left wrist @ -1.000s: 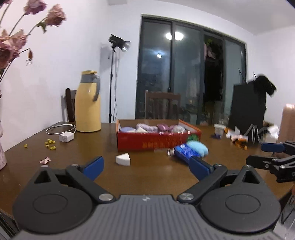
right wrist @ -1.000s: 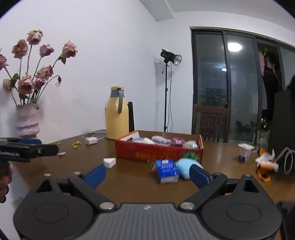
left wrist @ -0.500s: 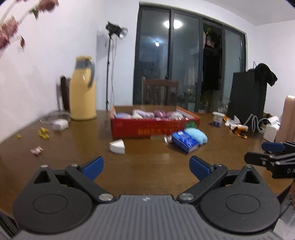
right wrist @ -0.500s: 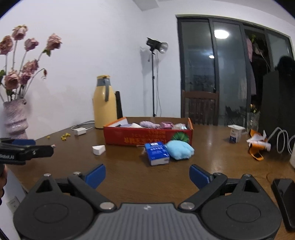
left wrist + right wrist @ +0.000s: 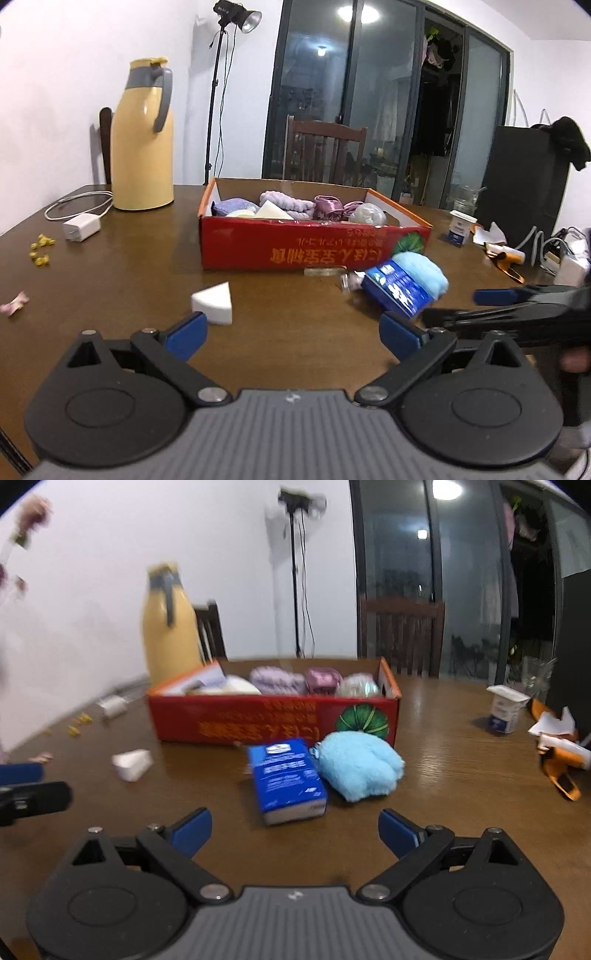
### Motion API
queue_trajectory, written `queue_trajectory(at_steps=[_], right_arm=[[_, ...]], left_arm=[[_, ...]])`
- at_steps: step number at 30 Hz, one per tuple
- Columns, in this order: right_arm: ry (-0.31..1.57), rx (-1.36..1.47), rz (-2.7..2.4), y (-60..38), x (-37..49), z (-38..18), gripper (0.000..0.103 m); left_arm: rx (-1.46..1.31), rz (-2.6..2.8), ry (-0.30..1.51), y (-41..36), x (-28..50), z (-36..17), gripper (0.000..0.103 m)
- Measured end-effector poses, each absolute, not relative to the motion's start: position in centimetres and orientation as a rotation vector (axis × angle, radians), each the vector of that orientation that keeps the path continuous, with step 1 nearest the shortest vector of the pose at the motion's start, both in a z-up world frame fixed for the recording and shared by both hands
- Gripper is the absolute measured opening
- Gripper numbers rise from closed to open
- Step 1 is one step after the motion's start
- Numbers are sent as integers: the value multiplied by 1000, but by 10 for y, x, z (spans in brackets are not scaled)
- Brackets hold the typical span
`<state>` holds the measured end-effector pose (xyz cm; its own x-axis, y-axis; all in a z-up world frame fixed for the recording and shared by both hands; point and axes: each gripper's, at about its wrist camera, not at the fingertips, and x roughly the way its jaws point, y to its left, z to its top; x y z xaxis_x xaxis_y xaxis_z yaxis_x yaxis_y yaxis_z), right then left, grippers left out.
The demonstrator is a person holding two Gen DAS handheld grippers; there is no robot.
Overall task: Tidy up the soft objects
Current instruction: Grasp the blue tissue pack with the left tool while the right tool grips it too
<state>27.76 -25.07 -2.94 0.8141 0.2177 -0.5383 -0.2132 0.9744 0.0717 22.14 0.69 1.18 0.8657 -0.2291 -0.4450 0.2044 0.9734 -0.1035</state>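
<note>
Through the left wrist camera we see our left gripper (image 5: 291,332) spread wide and empty above the brown wooden table (image 5: 110,280). A white wedge-shaped foam sponge (image 5: 213,302) lies just beyond its left fingertip. Farther off stands the red cardboard box (image 5: 314,247), filled with soft purple and white items. A blue tissue packet (image 5: 397,291) touches a light blue fluffy plush (image 5: 424,269) near the box's right end.

Through the right wrist camera, our right gripper (image 5: 294,830) is likewise wide and empty, with the packet (image 5: 286,779) and plush (image 5: 358,764) just ahead.
</note>
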Motion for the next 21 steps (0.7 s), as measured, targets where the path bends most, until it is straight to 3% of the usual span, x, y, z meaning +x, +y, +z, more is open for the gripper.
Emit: queue_trajectory(at_steps=[6,7,13,15,16,18,21], right_arm=[[642,20,265,-241,320,-45,70],[639,3,289,-239,316,-45,52],[641,-111,577,-232,246,-41,54],[661,-137,603,-234,230,-45,60],[657,-161,564,-235,223,-45,69],[630,-174,492,-241,212,-40,74],[606,-36,457,-259,206,-31,73]], left_arm=[[-91,-233,492,1,243,8,101],[-91,-233,502,1,244,7,101],[-115,-328,545,-8,225,1,101],[-129,-359,568,-15,222,-5,101],[-132,-362,582,-19,222,-8,101],[-133,-381,604,-28,222,-14,93],[-174,-422,657,-34,225,-21,73]])
